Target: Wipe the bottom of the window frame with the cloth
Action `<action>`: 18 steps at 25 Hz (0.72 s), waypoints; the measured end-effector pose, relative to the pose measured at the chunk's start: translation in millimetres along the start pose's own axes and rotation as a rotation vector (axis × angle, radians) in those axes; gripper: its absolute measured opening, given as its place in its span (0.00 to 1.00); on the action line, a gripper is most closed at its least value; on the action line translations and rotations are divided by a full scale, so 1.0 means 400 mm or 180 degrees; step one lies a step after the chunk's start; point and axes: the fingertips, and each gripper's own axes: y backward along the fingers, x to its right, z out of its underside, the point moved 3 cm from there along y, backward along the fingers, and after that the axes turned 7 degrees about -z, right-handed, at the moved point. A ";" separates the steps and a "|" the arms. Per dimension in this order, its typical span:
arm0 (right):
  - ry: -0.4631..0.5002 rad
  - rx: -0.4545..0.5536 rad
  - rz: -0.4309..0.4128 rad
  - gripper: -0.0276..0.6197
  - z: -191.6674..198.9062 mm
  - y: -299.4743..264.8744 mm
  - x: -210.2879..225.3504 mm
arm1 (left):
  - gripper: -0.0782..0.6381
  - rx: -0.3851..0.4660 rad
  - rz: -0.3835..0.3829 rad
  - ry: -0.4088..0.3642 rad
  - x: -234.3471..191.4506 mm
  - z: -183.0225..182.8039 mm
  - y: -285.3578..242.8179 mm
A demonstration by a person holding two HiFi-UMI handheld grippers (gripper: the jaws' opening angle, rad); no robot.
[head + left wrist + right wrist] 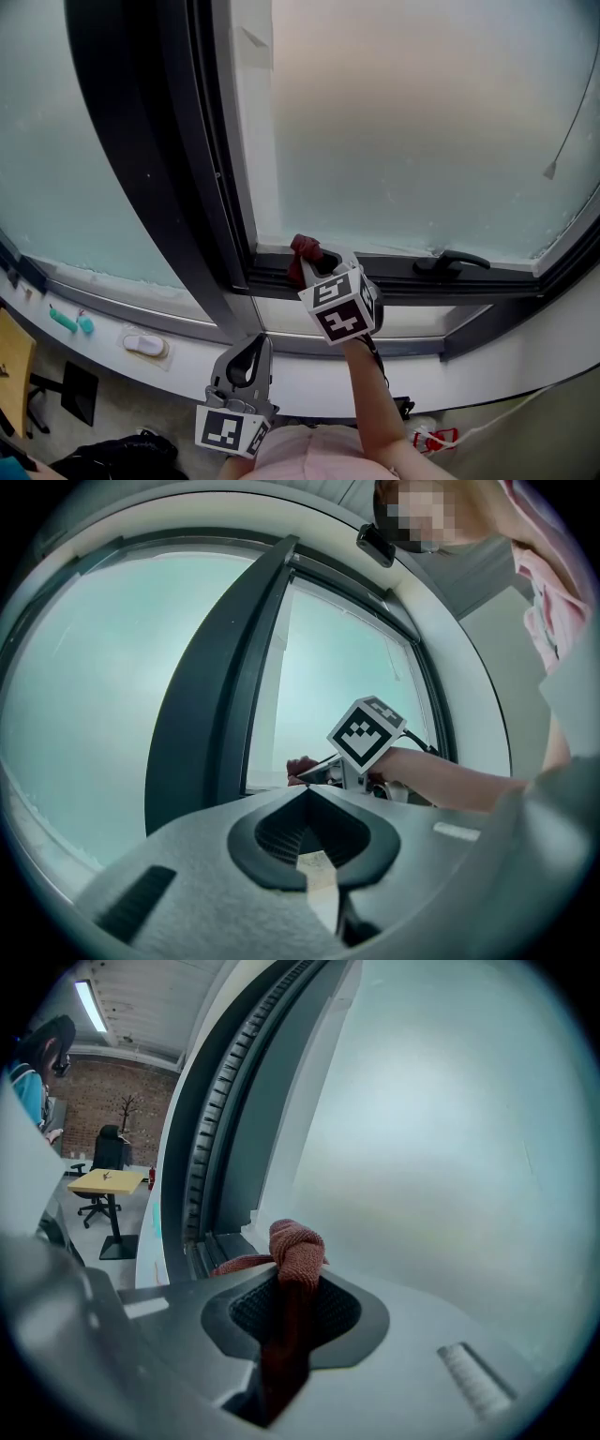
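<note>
Right gripper: jaws clamped on reddish-brown cloth, knotted bunch poking past the tips. Cloth sits against bottom of window frame, in the corner beside dark upright post. Left gripper: jaws together, nothing between; held low, below the sill, well apart from cloth.
</note>
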 end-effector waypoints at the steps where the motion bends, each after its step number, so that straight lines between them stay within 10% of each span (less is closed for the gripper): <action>1: -0.0015 -0.0001 0.0002 0.15 0.003 0.003 0.005 | 0.11 -0.0003 0.0008 -0.0002 0.002 0.000 -0.001; 18: -0.0139 0.0022 0.0047 0.15 0.034 0.035 0.046 | 0.11 0.0000 0.0059 -0.0026 0.017 -0.001 -0.013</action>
